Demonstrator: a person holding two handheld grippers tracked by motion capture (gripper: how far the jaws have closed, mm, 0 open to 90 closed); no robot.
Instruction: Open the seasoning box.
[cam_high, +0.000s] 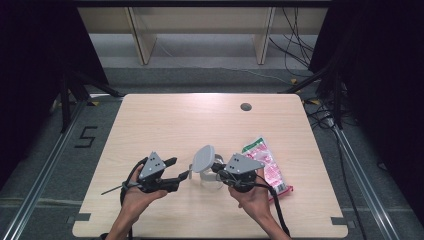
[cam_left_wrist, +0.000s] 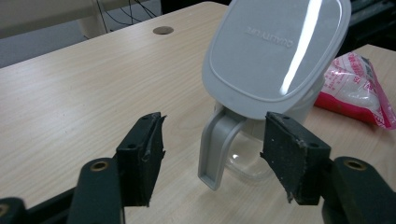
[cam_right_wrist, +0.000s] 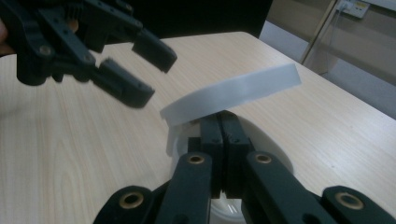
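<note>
Two grippers meet over the near middle of the surface (cam_high: 165, 120), one in each of the person's hands. Between them stands a clear jar (cam_high: 212, 179) with a grey lid (cam_high: 203, 158), and the lid is tipped up on its hinge, its top face turned toward the left gripper (cam_high: 181, 169).

From the left gripper view, the lid (cam_left_wrist: 275, 51) stands tilted above the jar's clear body (cam_left_wrist: 247, 163), with a grey latch (cam_left_wrist: 217, 149) hanging down from its near edge. The left fingers (cam_left_wrist: 142, 158) are spread wide, one on each side of the latch and clear of it; nothing is pinched there.

The right gripper (cam_high: 220, 172) comes in from the other side. In its own view its fingers (cam_right_wrist: 211, 140) are pressed together, thin enough that they look shut on the jar's rim (cam_right_wrist: 271, 140), just under the raised lid (cam_right_wrist: 233, 95). I cannot tell for sure how much of the rim lies between them. The left gripper (cam_right_wrist: 140, 70) shows there too, farther off, open, near the lid's edge but apart from it.

A pink packet (cam_high: 265, 162) lies flat on the surface just right of the jar, partly under the right hand (cam_high: 252, 197). In the left gripper view it (cam_left_wrist: 355, 88) sits behind the jar. A small round hole (cam_high: 245, 106) marks the far side of the surface.
</note>
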